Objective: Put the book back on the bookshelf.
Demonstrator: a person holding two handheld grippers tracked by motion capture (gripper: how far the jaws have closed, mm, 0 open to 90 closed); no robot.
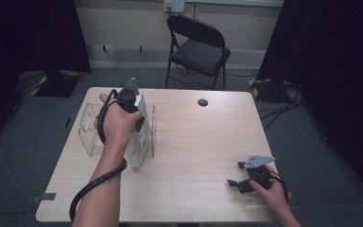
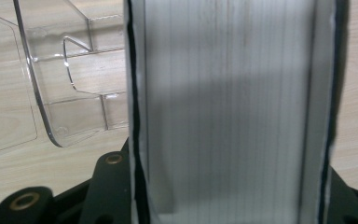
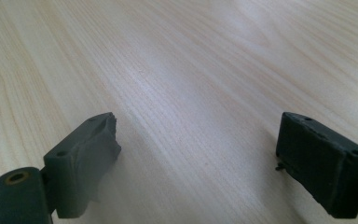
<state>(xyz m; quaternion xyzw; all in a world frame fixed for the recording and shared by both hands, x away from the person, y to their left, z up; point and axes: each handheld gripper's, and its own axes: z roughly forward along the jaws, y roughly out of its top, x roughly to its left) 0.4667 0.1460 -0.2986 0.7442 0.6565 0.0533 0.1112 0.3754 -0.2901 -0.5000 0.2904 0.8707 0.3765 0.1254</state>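
Pale wood worktop [image 1: 194,156]. Left hand-held gripper [image 1: 133,111] clamps white box [image 2: 228,107], carried beside clear plastic holder [image 2: 51,93]; insertion judged pending. Right hand-held gripper [image 3: 200,163] rests, jaws spread, nothing between.

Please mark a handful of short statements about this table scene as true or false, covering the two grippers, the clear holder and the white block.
1. The left gripper is shut on the thick white block of stacked sheets. True.
2. The right gripper holds a sheet of paper. False: its jaws stand open with nothing between them, above the bare light wooden table.
3. The clear plastic holder stands on the left part of the table. True.
4. A red plastic stool stands behind the table. False: it is a black folding chair.
5. A small dark round spot shows near the table's far edge. True.
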